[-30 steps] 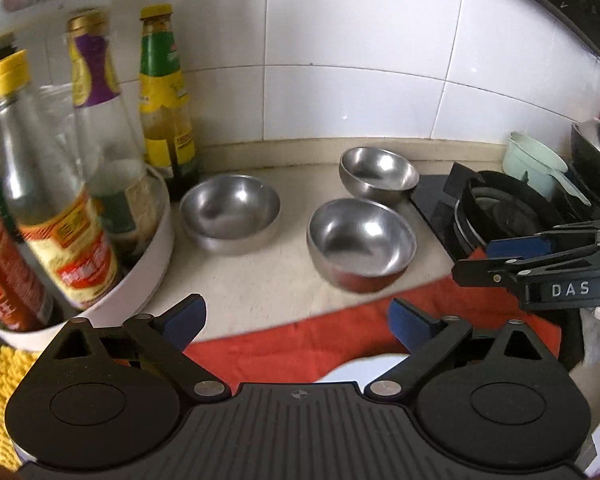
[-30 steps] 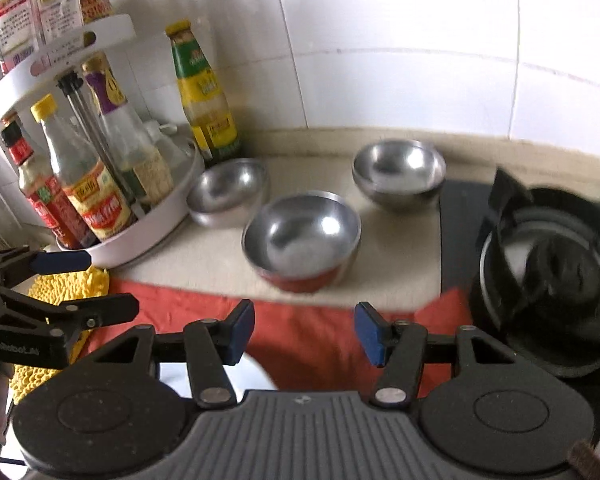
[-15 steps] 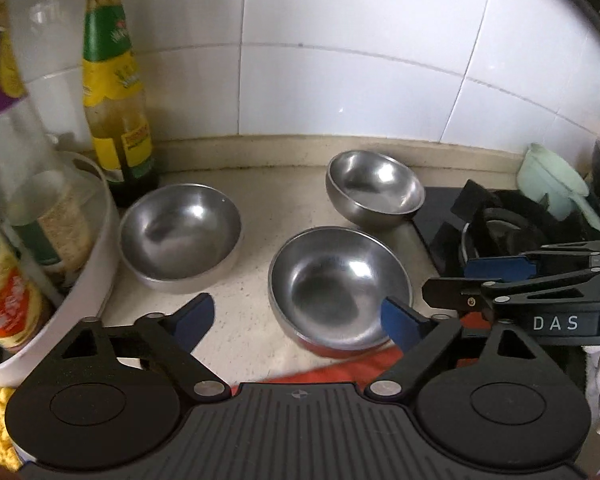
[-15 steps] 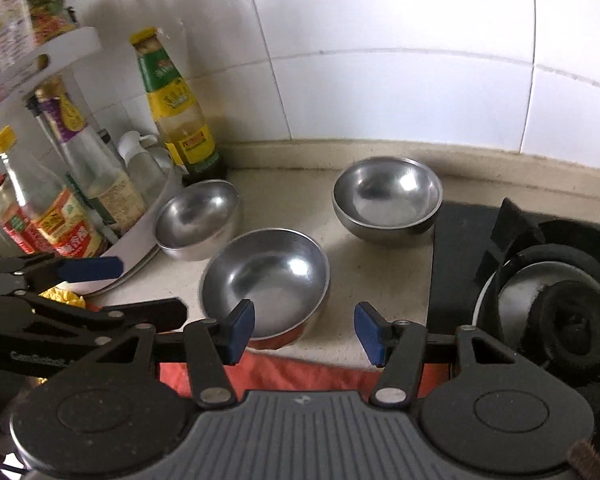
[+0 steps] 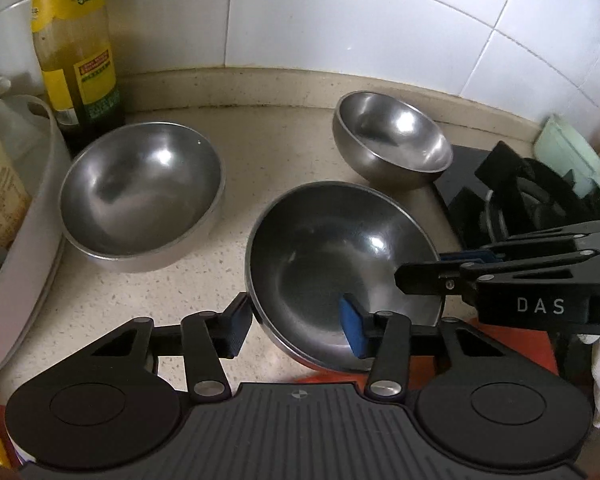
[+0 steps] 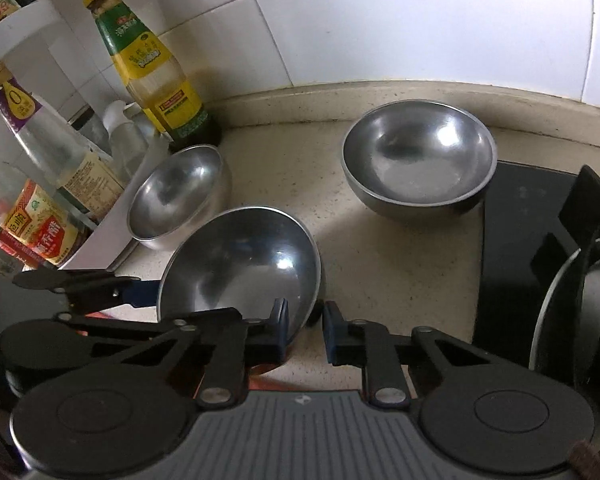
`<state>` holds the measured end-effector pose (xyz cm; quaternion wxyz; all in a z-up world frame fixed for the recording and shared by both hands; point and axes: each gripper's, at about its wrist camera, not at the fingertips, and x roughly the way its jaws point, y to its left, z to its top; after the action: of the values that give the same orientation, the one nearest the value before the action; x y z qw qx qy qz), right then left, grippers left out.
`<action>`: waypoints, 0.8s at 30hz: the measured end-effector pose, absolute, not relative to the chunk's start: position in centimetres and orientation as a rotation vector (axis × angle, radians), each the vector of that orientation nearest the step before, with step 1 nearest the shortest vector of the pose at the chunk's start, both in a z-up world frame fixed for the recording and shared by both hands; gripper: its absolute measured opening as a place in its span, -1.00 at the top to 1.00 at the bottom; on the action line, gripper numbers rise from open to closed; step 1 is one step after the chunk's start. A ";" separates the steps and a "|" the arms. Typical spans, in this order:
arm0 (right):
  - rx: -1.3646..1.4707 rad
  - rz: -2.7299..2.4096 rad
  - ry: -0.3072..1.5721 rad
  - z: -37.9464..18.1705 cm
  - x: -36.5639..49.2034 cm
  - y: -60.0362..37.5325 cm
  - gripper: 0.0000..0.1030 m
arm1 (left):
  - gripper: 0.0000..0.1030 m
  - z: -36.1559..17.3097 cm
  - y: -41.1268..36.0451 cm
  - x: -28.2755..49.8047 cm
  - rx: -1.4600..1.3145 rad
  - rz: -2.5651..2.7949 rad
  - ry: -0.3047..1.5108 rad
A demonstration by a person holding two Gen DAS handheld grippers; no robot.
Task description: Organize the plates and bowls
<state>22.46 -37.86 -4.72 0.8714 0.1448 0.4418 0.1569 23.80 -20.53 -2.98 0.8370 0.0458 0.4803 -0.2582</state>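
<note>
Fingers of the left gripper (image 5: 298,328) and right gripper (image 6: 305,330) straddle opposite rims of the nearest round steel bowl (image 5: 332,256), spread, not clamped; it sits on the speckled beige tabletop (image 5: 236,264) between two more steel bowls (image 5: 140,192).

White letters "DAS" stand on the black right gripper (image 5: 420,270) body, right edge of frame; bottle labels unreadable.

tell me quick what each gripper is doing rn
Left gripper: open, straddling the near rim of the nearest steel bowl, not clamped.
Right gripper: open, straddling the same bowl's rim, not clamped.
</note>
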 end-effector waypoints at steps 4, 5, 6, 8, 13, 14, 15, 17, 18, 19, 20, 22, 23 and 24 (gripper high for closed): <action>0.312 0.354 0.948 -4.0 21.6 -37.8 0.67 | -0.16 -2.1 -19.9 23.0 0.089 -0.560 1.021; 0.308 0.362 0.949 -3.7 21.4 -37.7 0.67 | -0.23 -1.8 -19.9 22.8 0.083 -0.567 1.022; 0.306 0.368 0.956 -3.5 21.2 -37.6 0.67 | -0.25 -1.7 -19.9 22.6 0.081 -0.571 1.019; 0.313 0.367 0.969 -3.5 21.1 -37.4 0.67 | -0.27 -1.9 -20.1 22.6 0.088 -0.571 1.017; 0.304 0.359 0.999 -4.1 21.4 -37.1 0.63 | -0.32 -1.9 -19.0 23.1 0.049 -0.553 1.033; 0.288 0.354 0.994 -3.9 21.4 -37.1 0.63 | -0.37 -1.6 -18.6 23.1 0.042 -0.541 1.025; 0.269 0.344 0.985 -3.5 21.4 -37.3 0.63 | -0.41 -1.2 -17.9 23.1 0.027 -0.529 1.015; 0.240 0.327 0.961 -2.6 21.3 -37.8 0.63 | -0.46 -0.4 -16.5 23.4 -0.015 -0.491 0.999; 0.230 0.321 0.947 -2.2 21.4 -38.0 0.63 | -0.48 -0.1 -15.7 23.7 -0.047 -0.466 0.991; 0.220 0.317 0.931 -1.6 21.6 -38.2 0.63 | -0.48 0.1 -15.0 24.0 -0.080 -0.445 0.982; 0.212 0.314 0.912 -1.0 22.0 -38.3 0.62 | -0.49 0.1 -14.4 24.4 -0.115 -0.417 0.975; 0.187 0.318 0.883 -0.2 23.4 -37.9 0.61 | -0.49 -0.2 -13.8 25.2 -0.181 -0.358 0.971; 0.175 0.327 0.869 0.0 24.4 -37.4 0.60 | -0.49 -0.4 -13.7 25.6 -0.213 -0.329 0.972; 0.163 0.346 0.857 0.1 25.4 -36.9 0.59 | -0.48 -0.8 -13.5 26.0 -0.256 -0.282 0.978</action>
<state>25.44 -36.85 0.08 0.8918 0.0787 0.4130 0.1669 26.02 -13.50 -0.82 0.8655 -0.1224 0.4667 -0.1346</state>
